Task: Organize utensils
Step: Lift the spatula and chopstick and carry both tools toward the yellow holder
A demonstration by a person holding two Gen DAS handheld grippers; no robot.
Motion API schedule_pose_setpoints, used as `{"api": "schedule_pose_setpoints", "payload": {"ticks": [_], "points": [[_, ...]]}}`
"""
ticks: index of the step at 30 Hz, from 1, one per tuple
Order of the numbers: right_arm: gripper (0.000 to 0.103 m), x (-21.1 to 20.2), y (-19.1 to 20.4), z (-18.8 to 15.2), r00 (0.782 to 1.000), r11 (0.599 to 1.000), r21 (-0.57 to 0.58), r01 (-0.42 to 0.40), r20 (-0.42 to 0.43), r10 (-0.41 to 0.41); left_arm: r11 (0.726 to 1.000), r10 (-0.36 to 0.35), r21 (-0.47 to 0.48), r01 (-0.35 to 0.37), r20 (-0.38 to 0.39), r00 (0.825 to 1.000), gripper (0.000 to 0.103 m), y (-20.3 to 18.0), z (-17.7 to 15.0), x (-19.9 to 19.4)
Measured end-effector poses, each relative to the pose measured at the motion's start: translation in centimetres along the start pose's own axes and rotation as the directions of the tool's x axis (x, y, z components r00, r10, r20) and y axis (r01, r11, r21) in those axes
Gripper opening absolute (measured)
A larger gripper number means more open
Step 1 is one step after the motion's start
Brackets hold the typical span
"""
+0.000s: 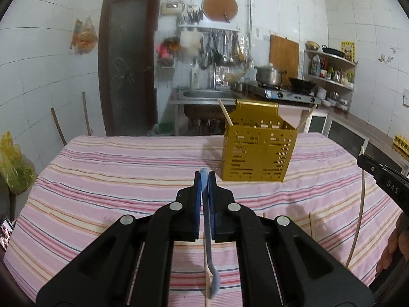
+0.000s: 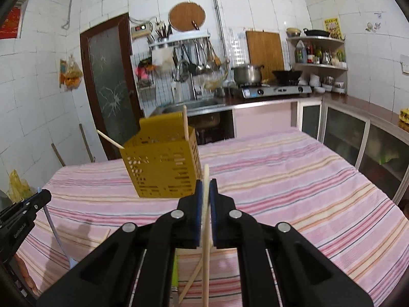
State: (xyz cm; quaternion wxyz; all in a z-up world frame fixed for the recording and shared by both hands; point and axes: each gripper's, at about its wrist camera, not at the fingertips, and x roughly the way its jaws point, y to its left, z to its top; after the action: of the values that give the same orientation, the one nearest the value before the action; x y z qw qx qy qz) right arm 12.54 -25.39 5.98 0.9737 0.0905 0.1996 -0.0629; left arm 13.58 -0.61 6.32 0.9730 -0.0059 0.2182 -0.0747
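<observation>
The utensil holder [image 1: 258, 148] stands on the surface [image 1: 115, 179], toward its far edge, with two chopsticks [image 1: 225, 112] leaning in it. Nearer than the holder, the left gripper [image 1: 204, 179] hangs over the surface to the holder's left, the right gripper [image 2: 205, 186] to its right. More chopsticks [image 1: 311, 223] lie on the surface nearer than the holder. Behind the holder, beyond the surface, is the sink [image 1: 204, 94].

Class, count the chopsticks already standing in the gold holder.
2 chopsticks stand in the gold holder: one leaning out at its left corner, one at its right corner. Others may hide inside.
</observation>
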Motion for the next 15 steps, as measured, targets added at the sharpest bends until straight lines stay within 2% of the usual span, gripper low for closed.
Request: {"api": "schedule_pose_setpoints", "payload": {"ticks": [6, 15], "points": [[0.006, -1.3, 1.1, 0.0, 0.999, 0.999, -0.043, -0.008, 0.044, 0.010, 1.000, -0.005, -0.008, 0.005, 0.034, 0.999, 0.003, 0.5, 0.0, -1.1], [0.006, -2.4, 1.7, 1.1, 0.996, 0.999, -0.047, -0.017, 0.086, 0.021, 0.999, -0.030, -0.017, 0.031, 0.070, 0.997, 0.003, 0.8, 1.1, -2.4]]}}
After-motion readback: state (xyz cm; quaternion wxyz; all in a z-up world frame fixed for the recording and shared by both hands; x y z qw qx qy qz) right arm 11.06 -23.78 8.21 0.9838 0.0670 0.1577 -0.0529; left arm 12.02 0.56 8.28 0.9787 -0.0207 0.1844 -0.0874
